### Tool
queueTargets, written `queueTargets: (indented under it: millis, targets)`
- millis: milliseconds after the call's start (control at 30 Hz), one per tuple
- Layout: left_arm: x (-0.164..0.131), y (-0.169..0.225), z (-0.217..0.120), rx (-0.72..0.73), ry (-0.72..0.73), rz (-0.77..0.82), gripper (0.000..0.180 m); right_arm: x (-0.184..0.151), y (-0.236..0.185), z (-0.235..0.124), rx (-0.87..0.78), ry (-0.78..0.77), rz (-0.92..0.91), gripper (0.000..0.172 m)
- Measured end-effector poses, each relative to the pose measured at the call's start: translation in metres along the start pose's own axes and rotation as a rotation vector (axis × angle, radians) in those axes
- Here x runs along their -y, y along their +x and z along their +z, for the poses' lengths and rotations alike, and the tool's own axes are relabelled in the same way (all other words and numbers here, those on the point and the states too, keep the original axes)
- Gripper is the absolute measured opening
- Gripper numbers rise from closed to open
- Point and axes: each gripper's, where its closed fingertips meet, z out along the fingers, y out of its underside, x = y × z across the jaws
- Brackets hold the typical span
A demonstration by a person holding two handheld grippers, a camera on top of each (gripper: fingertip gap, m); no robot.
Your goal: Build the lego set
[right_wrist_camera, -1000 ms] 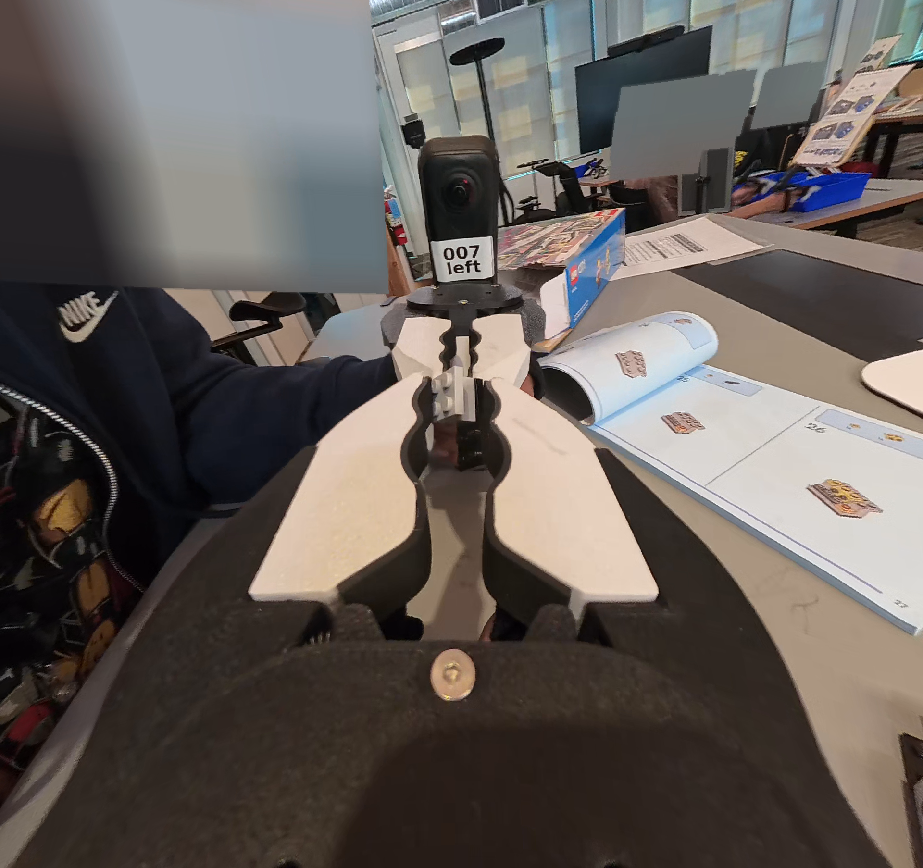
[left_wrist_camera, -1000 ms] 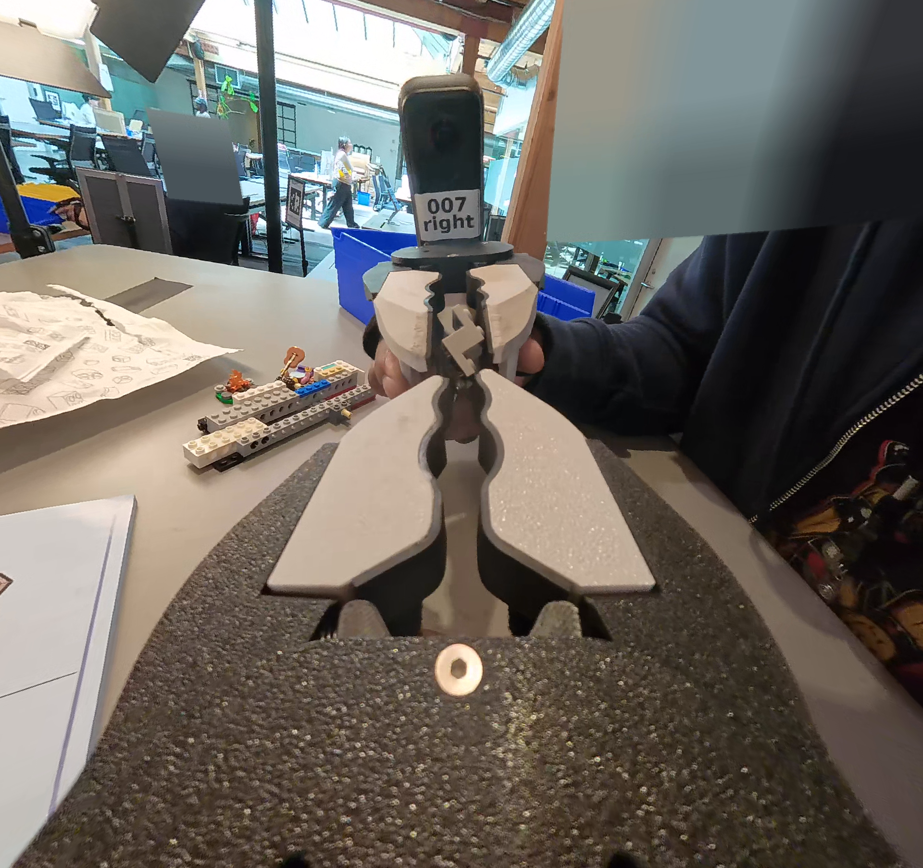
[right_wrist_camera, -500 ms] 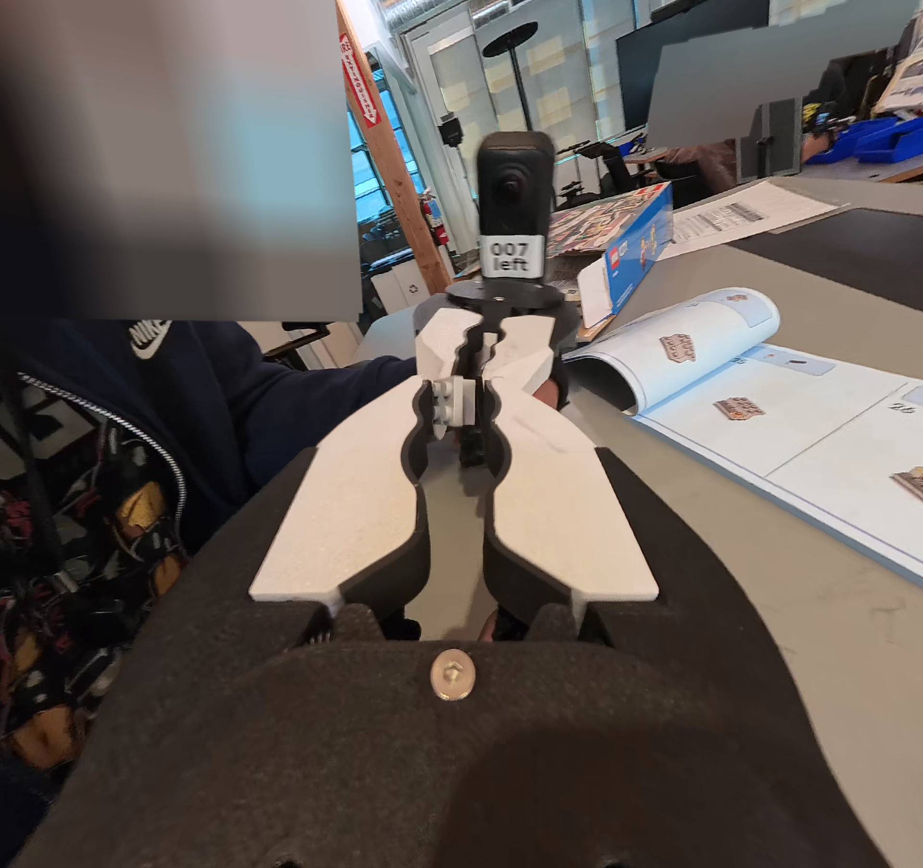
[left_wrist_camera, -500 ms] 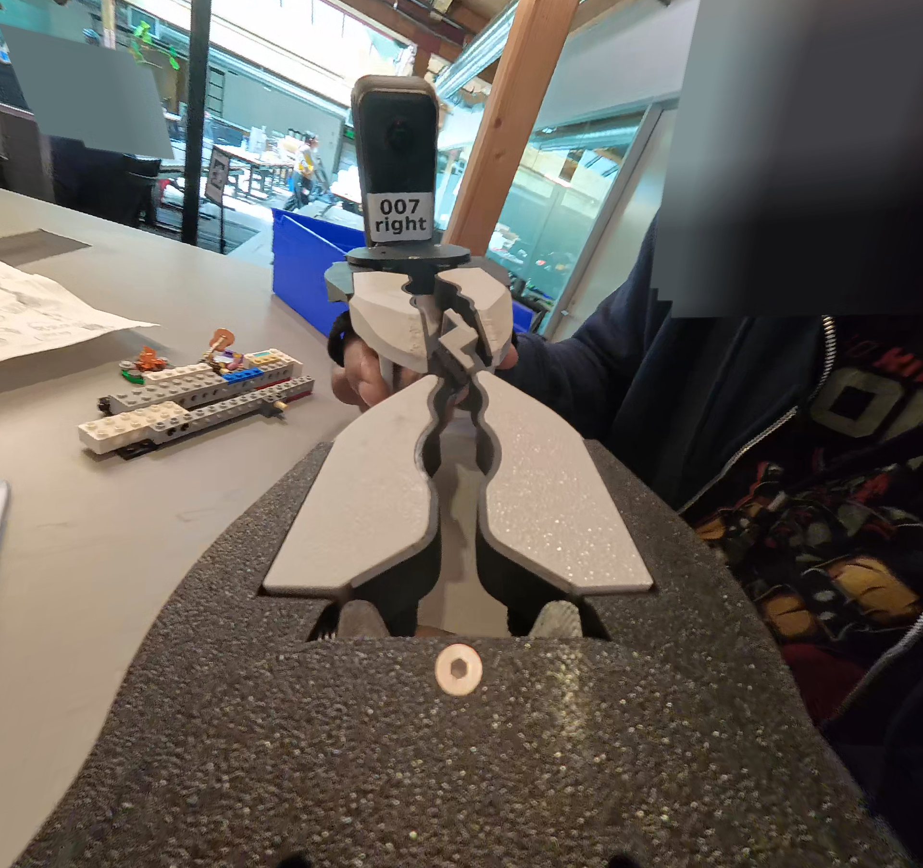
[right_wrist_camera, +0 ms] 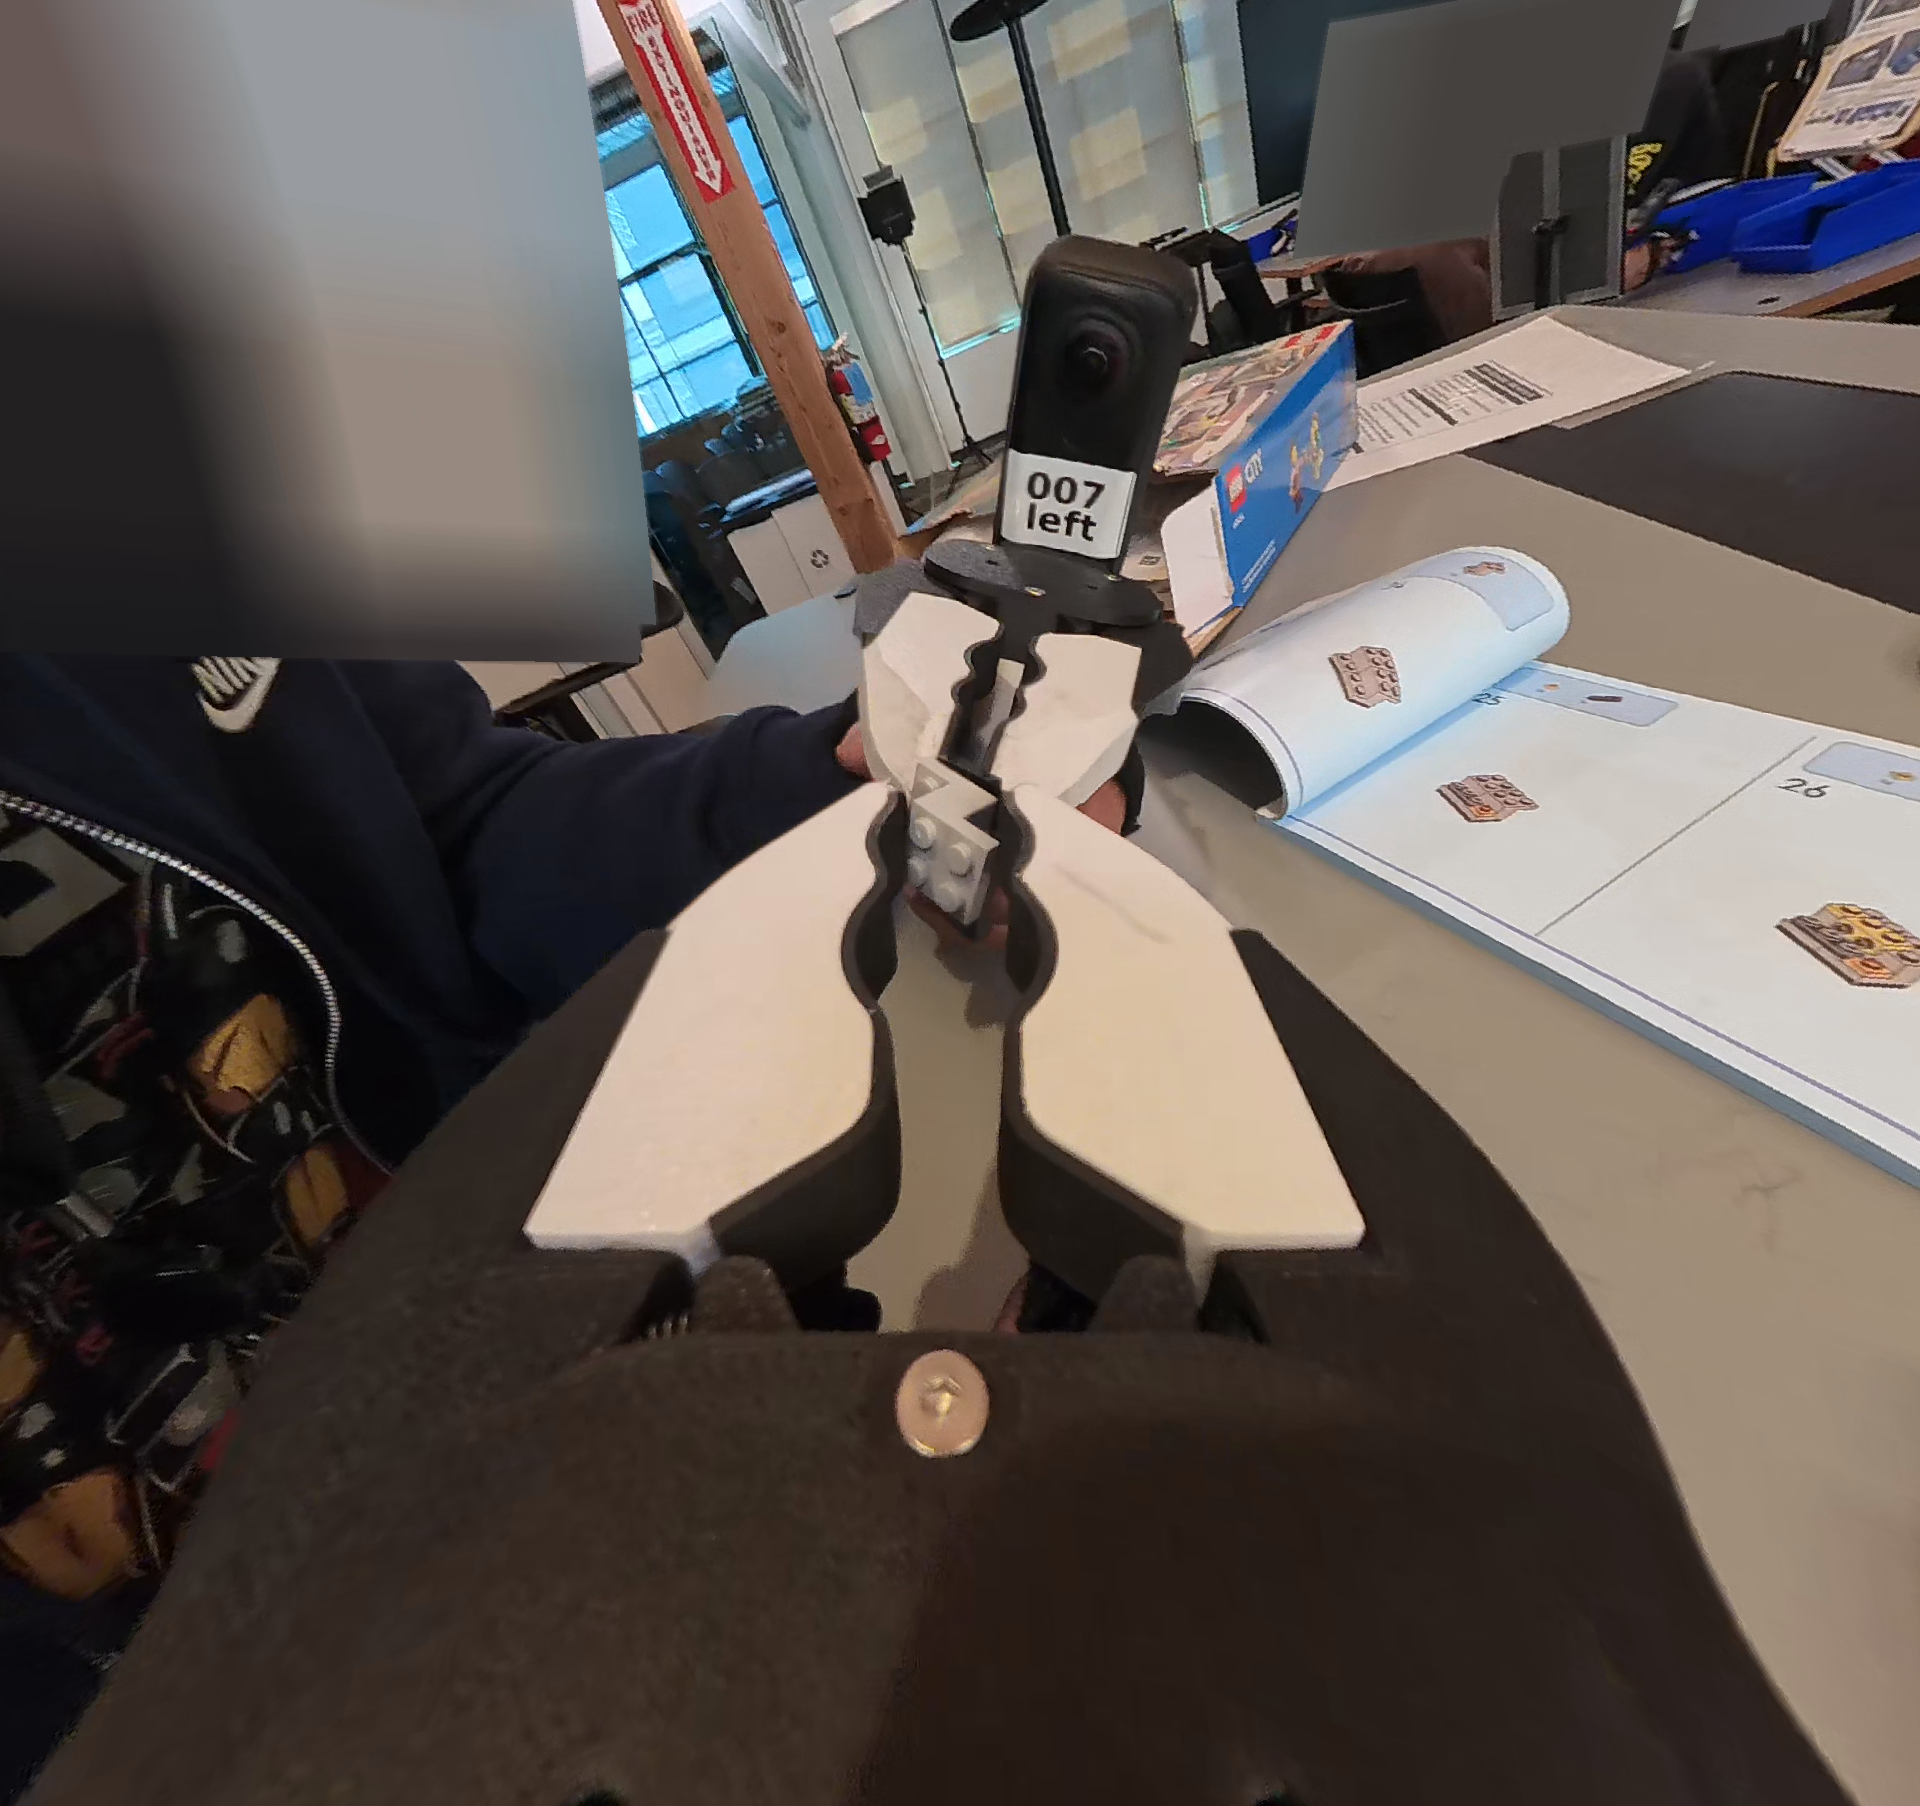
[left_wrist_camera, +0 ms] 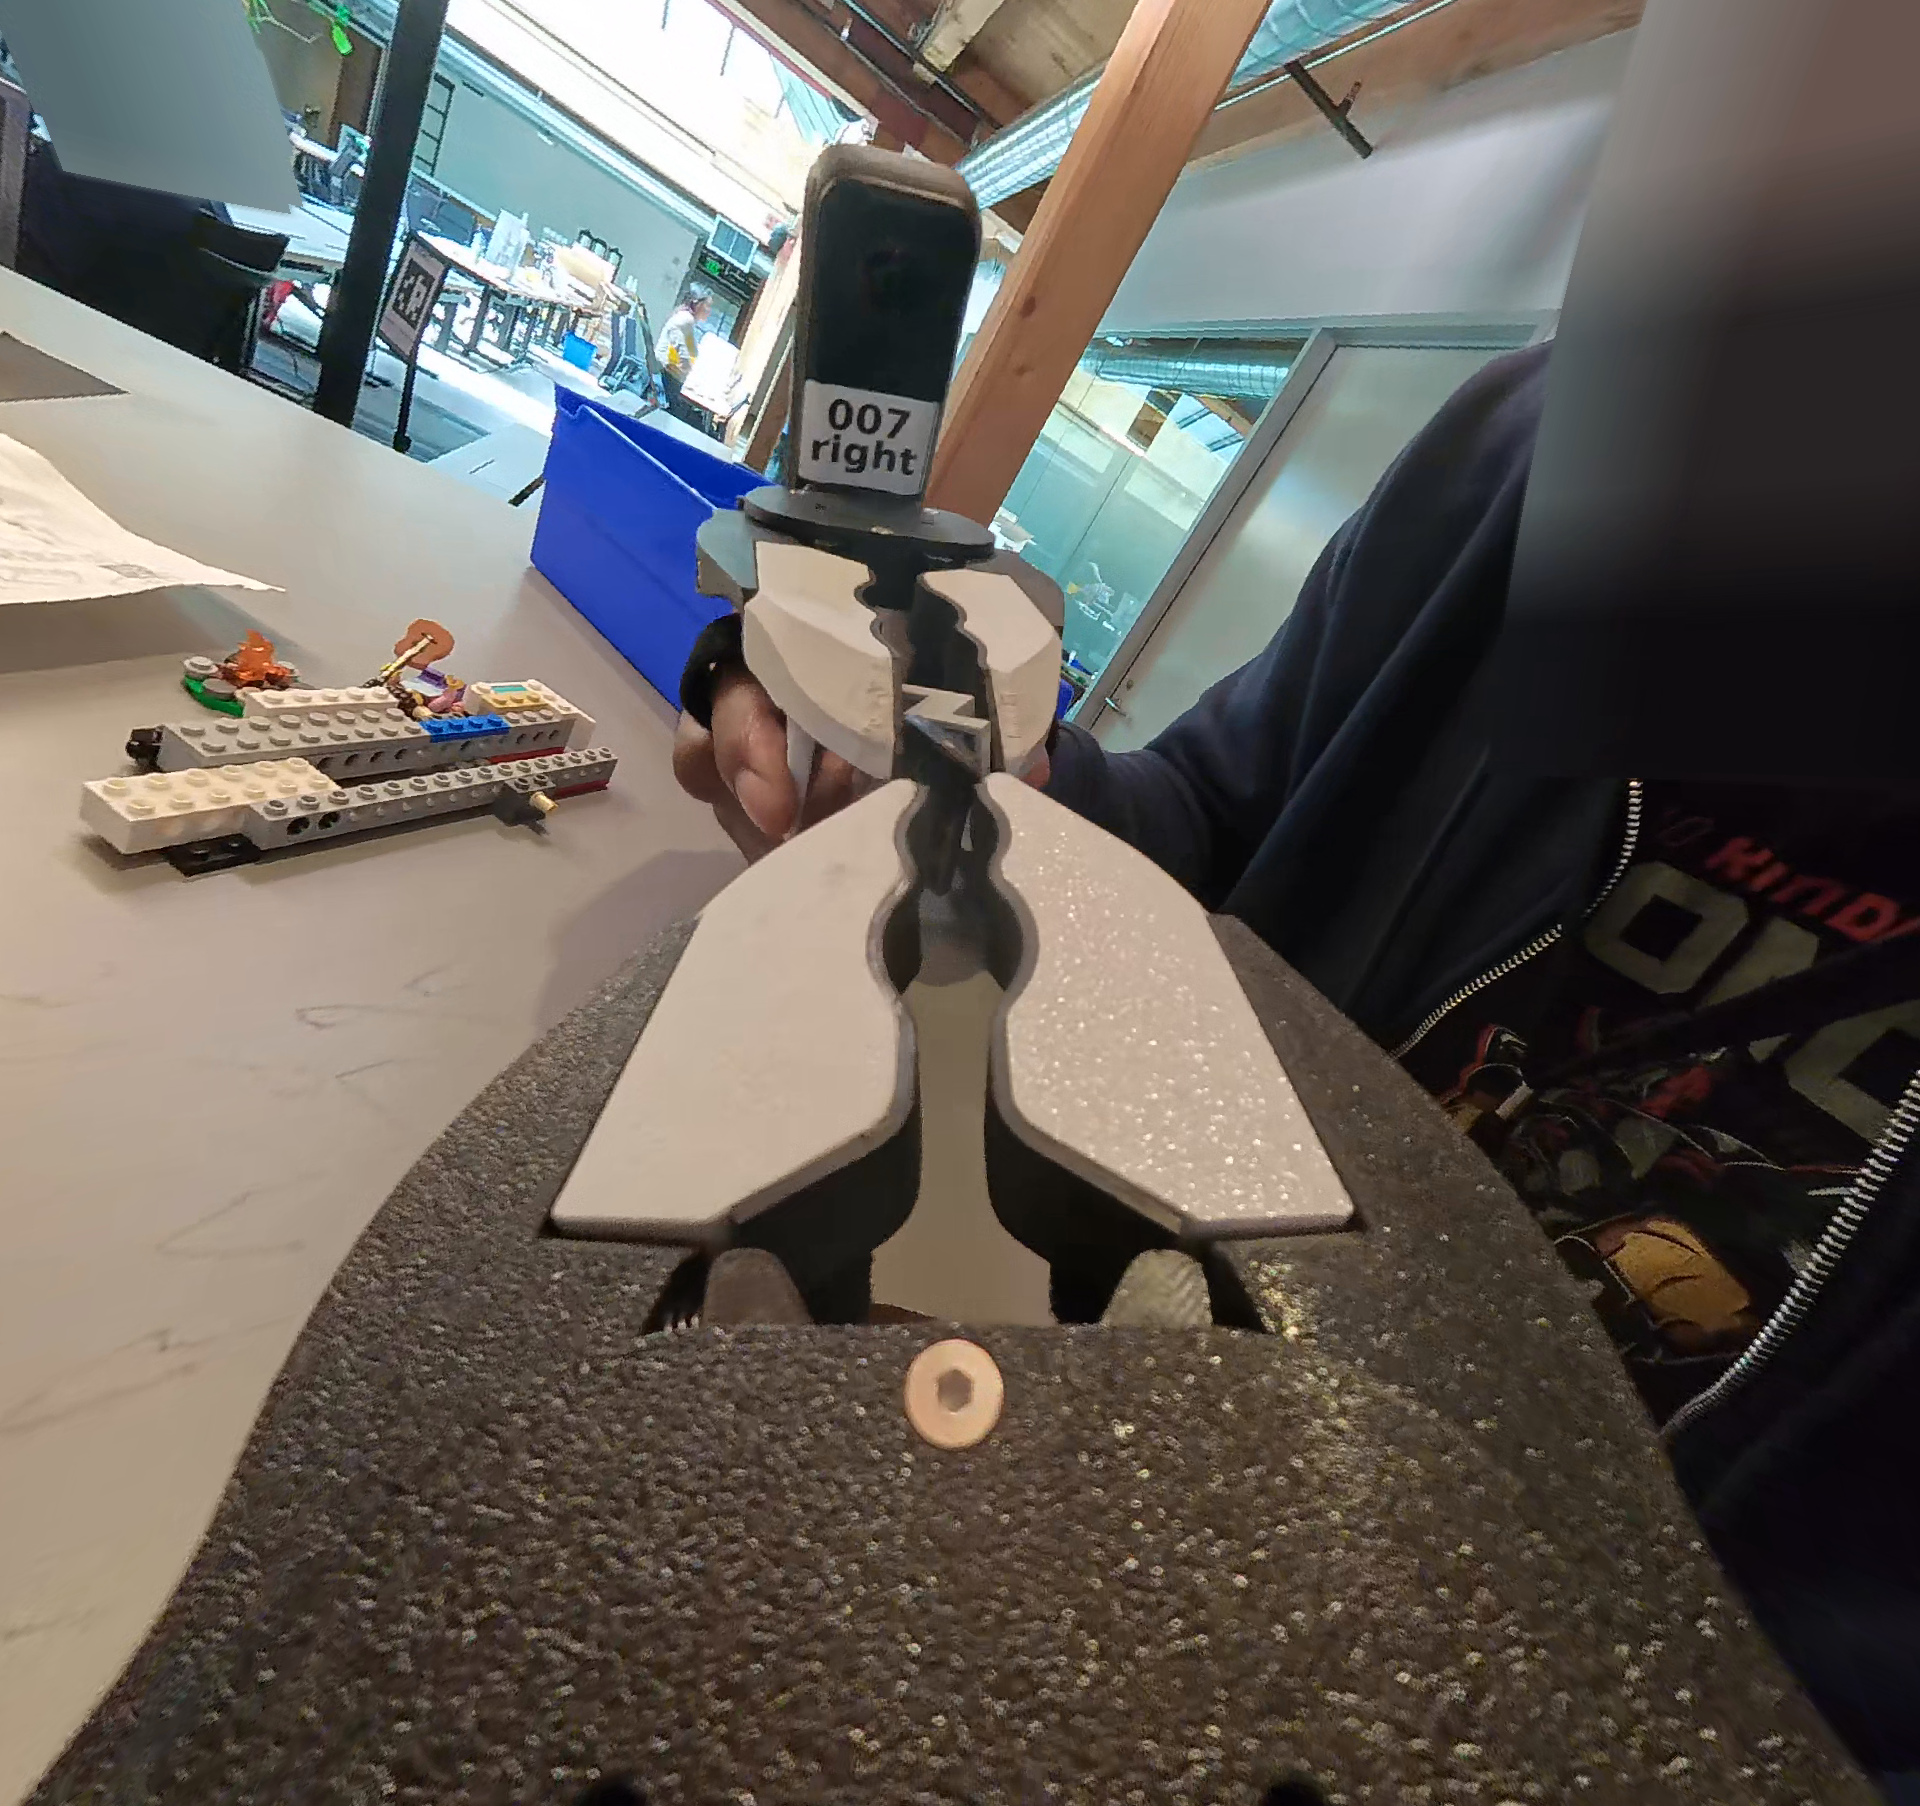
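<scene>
The right gripper [right_wrist_camera: 948, 826] holds a small light grey brick piece [right_wrist_camera: 948, 857] with round studs on its face. The piece is shaped like a step, and a black part sits under it. The jaws press on both of its sides. The left gripper [left_wrist_camera: 948, 800] meets it tip to tip, above the grey surface [left_wrist_camera: 260, 977]. Its jaws are almost closed on a thin dark piece [left_wrist_camera: 940, 821] that stands on edge, joined to the grey step piece [left_wrist_camera: 940, 707]. A long brick model [left_wrist_camera: 332, 769] lies flat on the surface, off to the side. It is white and grey with some blue, and small bright bits sit on top.
</scene>
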Motion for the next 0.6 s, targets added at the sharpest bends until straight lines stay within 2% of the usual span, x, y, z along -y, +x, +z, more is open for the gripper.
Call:
queueTargets:
  millis: [167, 467, 600]
  targets:
    - [-0.003, 0.000, 0.001, -0.004, -0.017, -0.027, 0.007, -0.004, -0.001, -0.001, -0.027, -0.047, -0.080, 0.016]
    - [0.002, 0.013, 0.004, -0.106, 0.039, -0.054, 0.008, 0.005, -0.013, -0.003, 0.062, 0.016, -0.037, 0.016]
    - [0.005, 0.009, 0.006, -0.083, 0.045, -0.063, 0.007, 0.005, -0.008, -0.005, 0.009, -0.002, -0.070, 0.016]
